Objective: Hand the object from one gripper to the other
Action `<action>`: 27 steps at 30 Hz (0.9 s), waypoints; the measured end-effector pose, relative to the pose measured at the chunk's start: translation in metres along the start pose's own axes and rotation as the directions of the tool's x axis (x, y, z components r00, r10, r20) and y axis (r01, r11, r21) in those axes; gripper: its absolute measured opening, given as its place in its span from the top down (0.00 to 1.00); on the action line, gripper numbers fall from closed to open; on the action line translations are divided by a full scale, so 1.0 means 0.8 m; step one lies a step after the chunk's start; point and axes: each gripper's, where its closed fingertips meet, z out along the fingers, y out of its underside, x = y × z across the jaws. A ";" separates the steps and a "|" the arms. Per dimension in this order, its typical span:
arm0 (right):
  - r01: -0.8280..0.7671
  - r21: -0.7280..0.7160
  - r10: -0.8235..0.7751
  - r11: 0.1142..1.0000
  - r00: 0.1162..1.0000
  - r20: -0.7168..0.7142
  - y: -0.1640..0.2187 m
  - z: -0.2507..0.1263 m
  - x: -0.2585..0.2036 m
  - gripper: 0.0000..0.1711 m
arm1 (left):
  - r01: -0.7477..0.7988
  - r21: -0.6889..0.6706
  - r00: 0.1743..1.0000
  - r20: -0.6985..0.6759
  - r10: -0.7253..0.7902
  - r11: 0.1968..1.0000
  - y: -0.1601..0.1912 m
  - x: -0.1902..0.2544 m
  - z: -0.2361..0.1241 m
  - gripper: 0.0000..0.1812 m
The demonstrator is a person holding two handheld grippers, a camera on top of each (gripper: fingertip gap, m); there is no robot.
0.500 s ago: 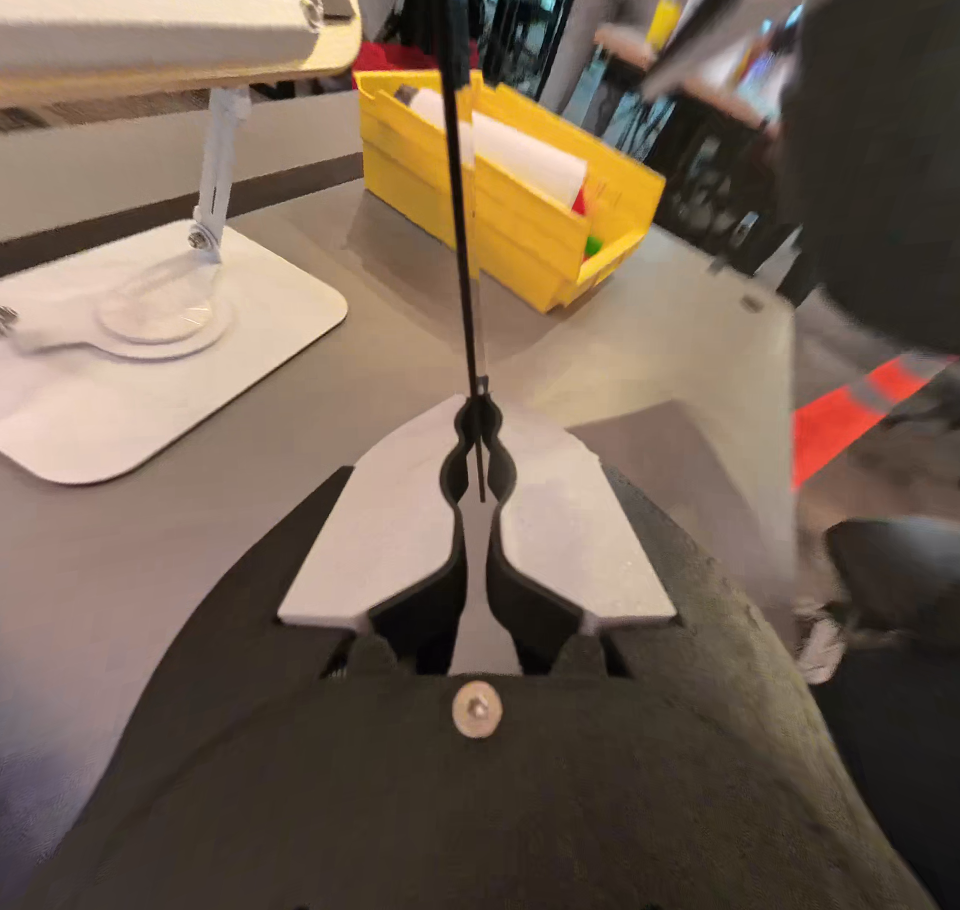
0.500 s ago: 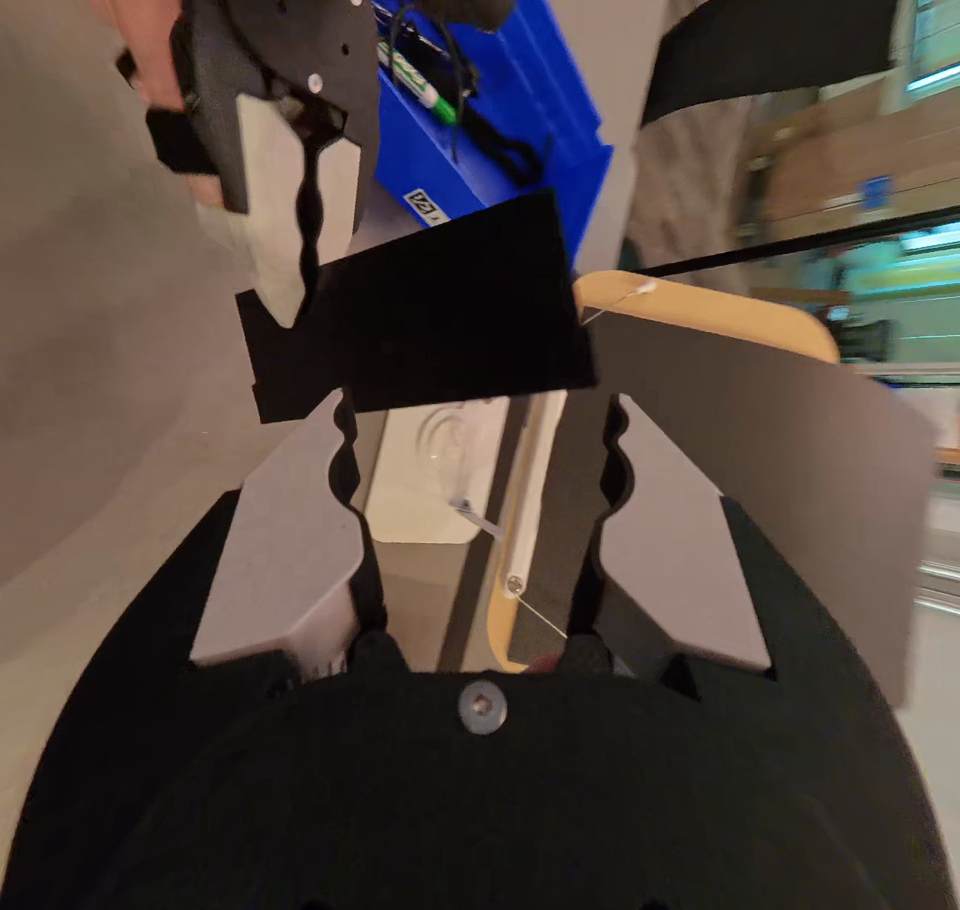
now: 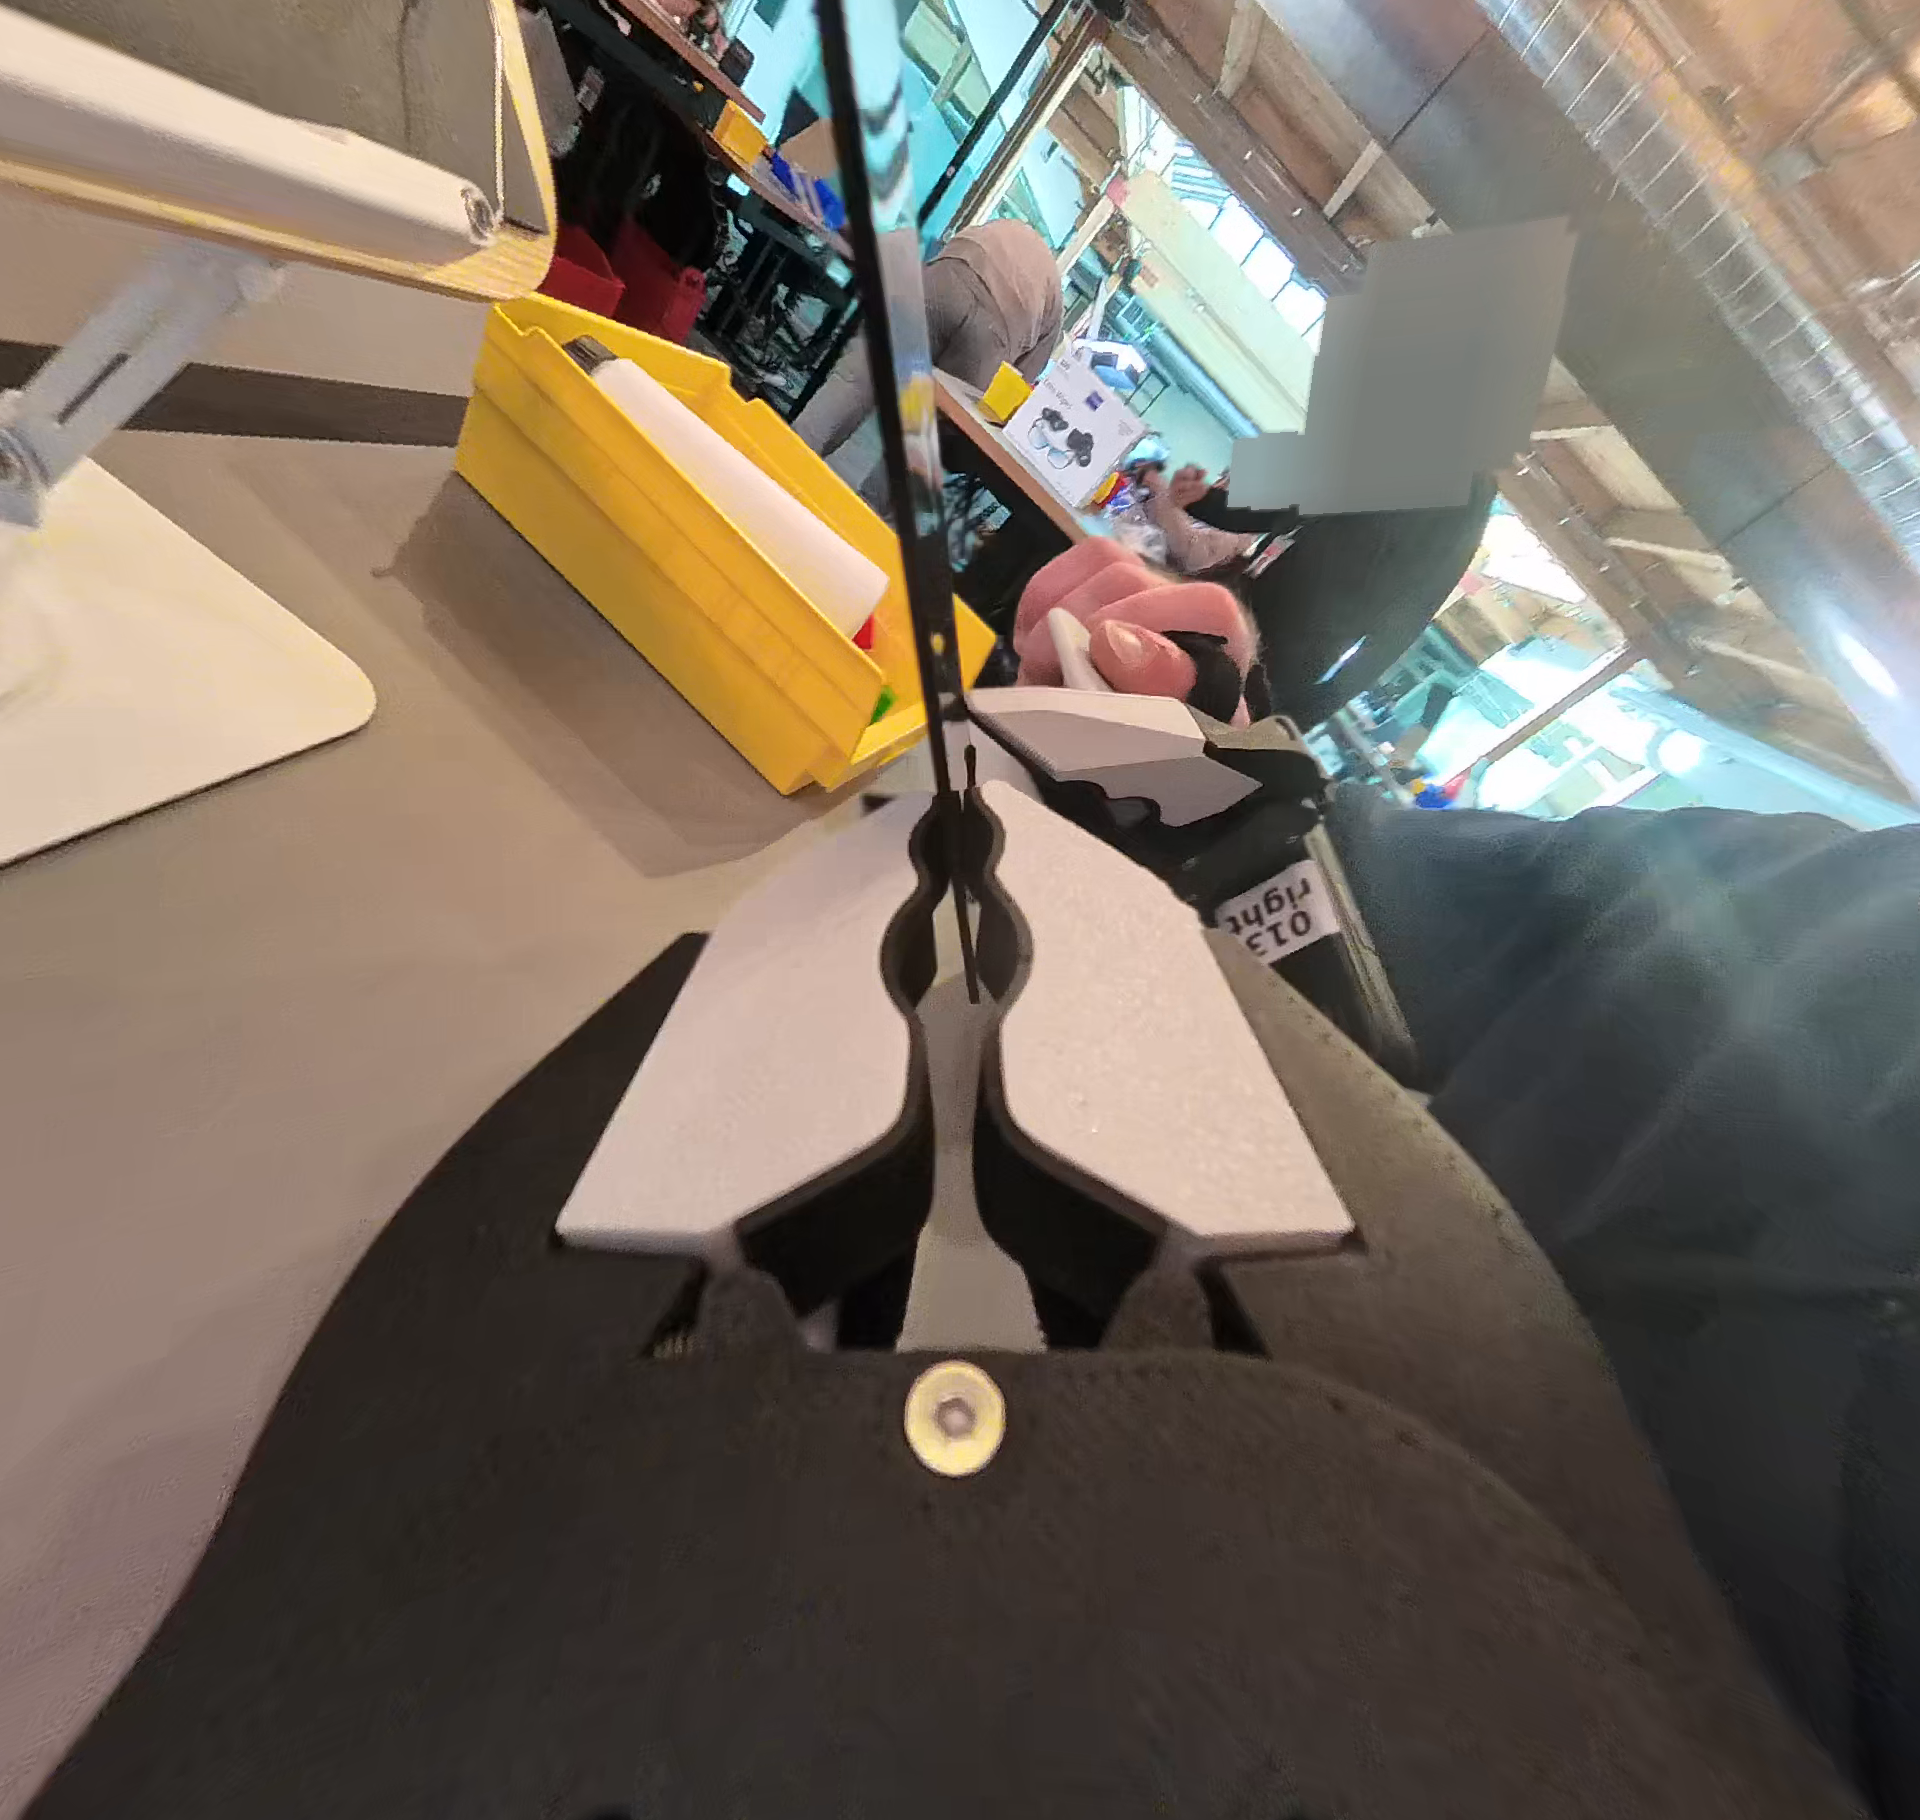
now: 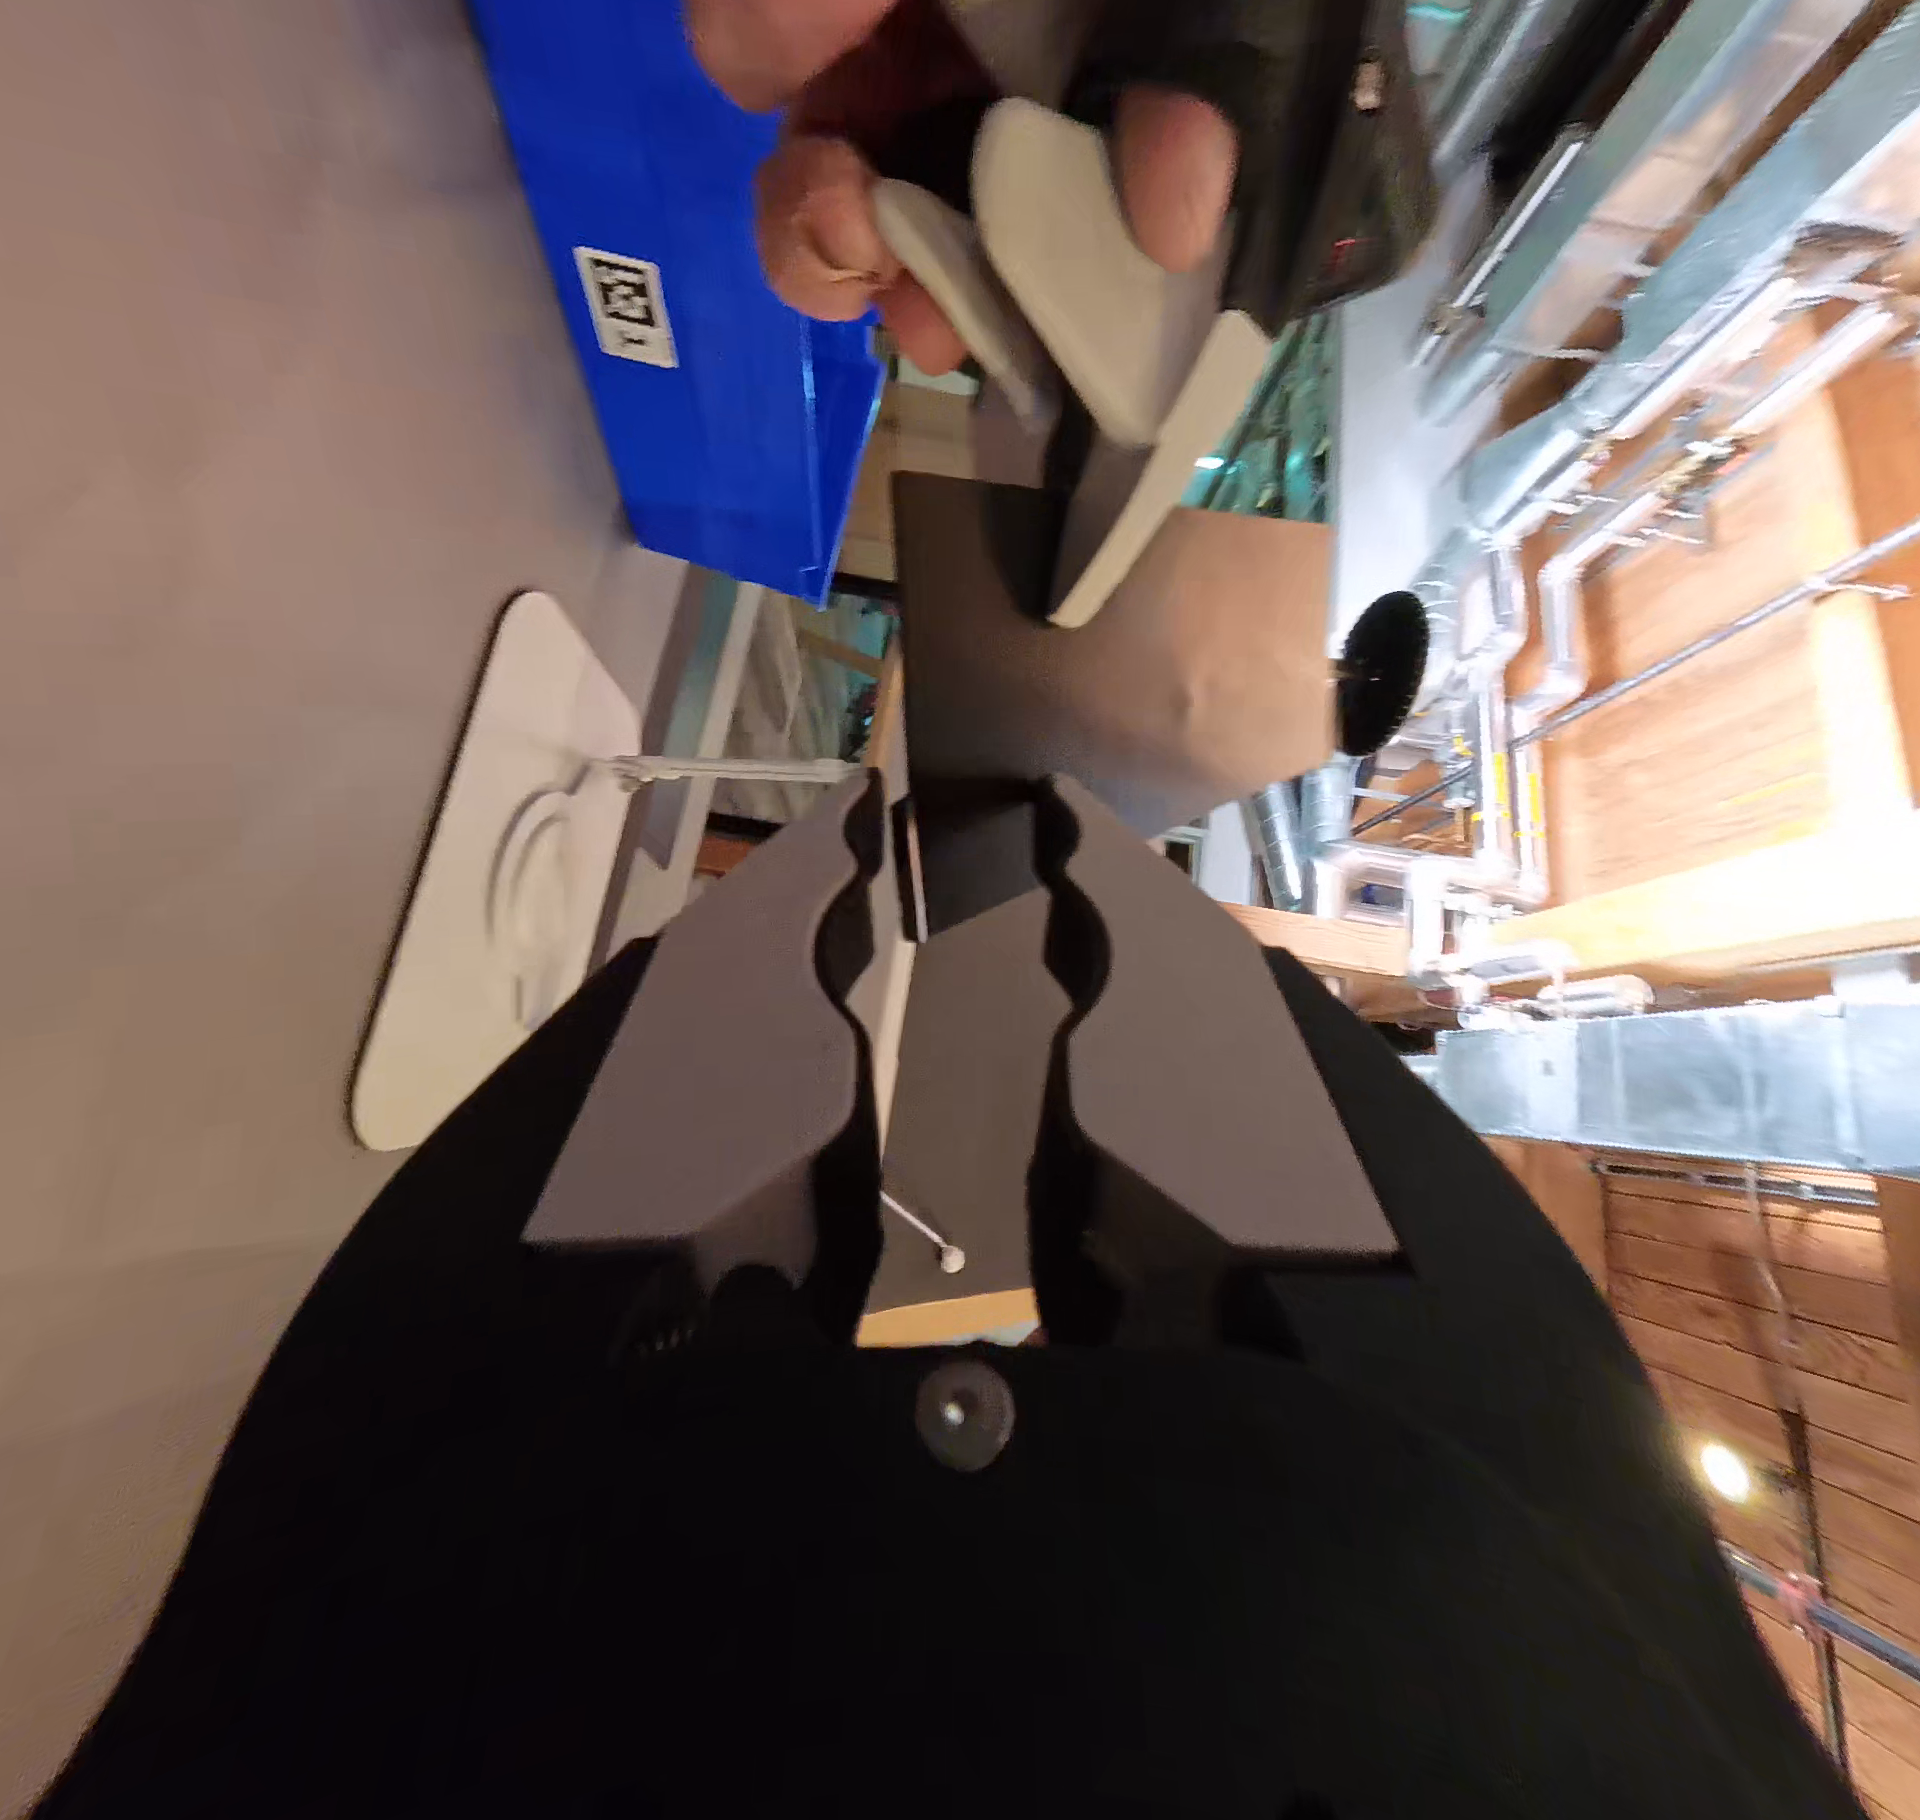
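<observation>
Over the grey table — a thin, flat black card, edge-on between the left gripper.

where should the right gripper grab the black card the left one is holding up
Take the free edge of the thin black card nearest the right gripper, well clear of the left gripper, which pinches the far edge. The card is flat and stiff-looking, so one finger should go on each broad face. The jaws stand open with that edge already between the tips; probably just push slightly deeper and close.
</observation>
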 end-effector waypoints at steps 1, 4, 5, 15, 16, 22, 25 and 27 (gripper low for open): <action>0.010 0.005 -0.010 1.000 1.000 -0.006 0.000 0.000 0.005 0.87 | 0.032 0.010 0.999 -0.023 -0.032 0.999 0.000 0.002 0.000 0.99; 0.029 0.036 -0.029 0.999 1.000 -0.002 0.000 -0.004 0.014 0.95 | 0.098 0.049 0.992 -0.085 -0.094 0.994 -0.005 0.005 -0.001 0.99; 0.007 0.054 -0.007 0.999 1.000 0.008 0.000 -0.007 0.020 0.99 | 0.106 0.051 0.991 -0.092 -0.101 0.993 -0.005 0.005 -0.001 0.97; -0.360 0.172 0.309 0.917 0.913 0.266 -0.016 -0.017 0.055 0.98 | -0.413 0.032 0.898 0.180 0.401 0.910 -0.022 0.029 -0.026 0.69; -0.335 0.170 0.291 0.927 0.926 0.239 -0.016 -0.015 0.060 0.98 | -0.415 0.040 0.896 0.189 0.401 0.909 -0.025 0.031 -0.029 0.69; -0.302 0.088 0.289 0.949 0.948 0.133 0.004 -0.012 0.065 1.00 | -0.167 0.305 0.986 0.043 0.162 0.938 -0.061 0.045 -0.065 0.65; -0.607 0.023 0.578 0.794 0.767 0.279 0.004 -0.010 0.048 1.00 | -0.476 0.165 0.847 0.350 0.400 0.864 -0.050 0.019 -0.068 0.60; -0.769 -0.057 0.734 0.636 0.581 0.353 0.007 -0.006 0.037 1.00 | -0.712 -0.041 0.576 0.537 0.616 0.701 -0.046 0.008 -0.069 0.54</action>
